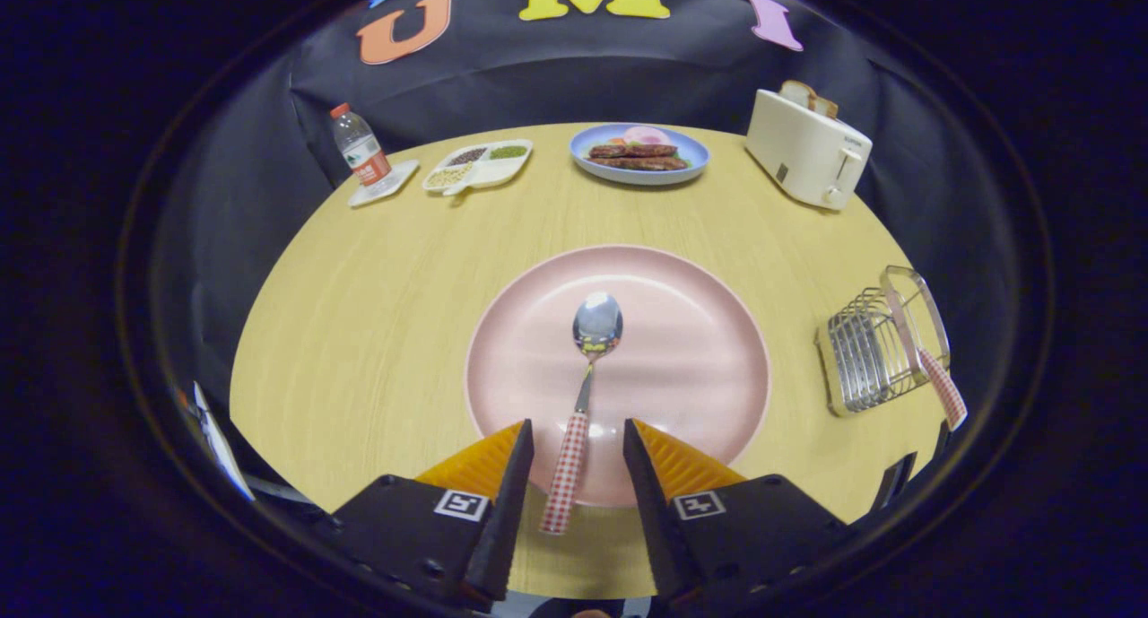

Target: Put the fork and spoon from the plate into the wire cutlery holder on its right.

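A spoon (587, 376) with a red-and-white checked handle lies on the pink plate (700, 349), bowl pointing away from me. My gripper (576, 439) stands open, one finger on each side of the spoon's handle, neither touching it. To the right of the plate stands the wire cutlery holder (874, 344). A piece of cutlery with a matching checked handle (942, 387), probably the fork, sticks out of the holder; its head is hidden inside.
At the back of the round wooden table (359, 331) are a water bottle (359, 147) on a small white tray, a divided dish of beans (478, 165), a blue plate of food (639, 153) and a white toaster (805, 144) with bread.
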`<state>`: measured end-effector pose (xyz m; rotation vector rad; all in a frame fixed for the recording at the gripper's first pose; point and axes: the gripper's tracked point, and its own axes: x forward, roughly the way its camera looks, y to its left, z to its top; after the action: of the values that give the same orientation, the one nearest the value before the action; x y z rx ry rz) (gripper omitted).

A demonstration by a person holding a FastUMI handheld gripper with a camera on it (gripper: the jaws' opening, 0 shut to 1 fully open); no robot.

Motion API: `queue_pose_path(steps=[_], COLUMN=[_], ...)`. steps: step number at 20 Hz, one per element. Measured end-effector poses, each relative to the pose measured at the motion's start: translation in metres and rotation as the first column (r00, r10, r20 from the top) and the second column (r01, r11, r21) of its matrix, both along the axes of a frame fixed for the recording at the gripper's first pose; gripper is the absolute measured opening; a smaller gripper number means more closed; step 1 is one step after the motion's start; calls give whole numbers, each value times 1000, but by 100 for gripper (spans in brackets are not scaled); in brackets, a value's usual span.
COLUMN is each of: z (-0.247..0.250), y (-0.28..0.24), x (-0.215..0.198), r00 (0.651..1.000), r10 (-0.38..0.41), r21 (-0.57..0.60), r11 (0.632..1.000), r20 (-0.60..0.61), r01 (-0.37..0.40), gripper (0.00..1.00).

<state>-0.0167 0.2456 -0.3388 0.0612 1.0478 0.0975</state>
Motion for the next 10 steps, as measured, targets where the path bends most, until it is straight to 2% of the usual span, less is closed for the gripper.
queue_pose_path(steps=[3,4,5,6,7,9,10], z=[-11,-12,-16,-23,-15,-9,-7], y=[-5,-6,-6,-7,-11,-14,-19], x=[2,1,0,-8,1,3,3], r00=[998,997,995,994,993,993,992], r10=[-45,-58,-61,-73,-79,-64,-60], r21=[-14,-9,-2,0,-6,-5,-9], r11=[999,998,998,997,997,998,998], r20=[-39,-55,-75,-86,-92,-103,-112], r01=[44,57,61,73,78,64,59], gripper=[34,21,16,17,6,6,1])
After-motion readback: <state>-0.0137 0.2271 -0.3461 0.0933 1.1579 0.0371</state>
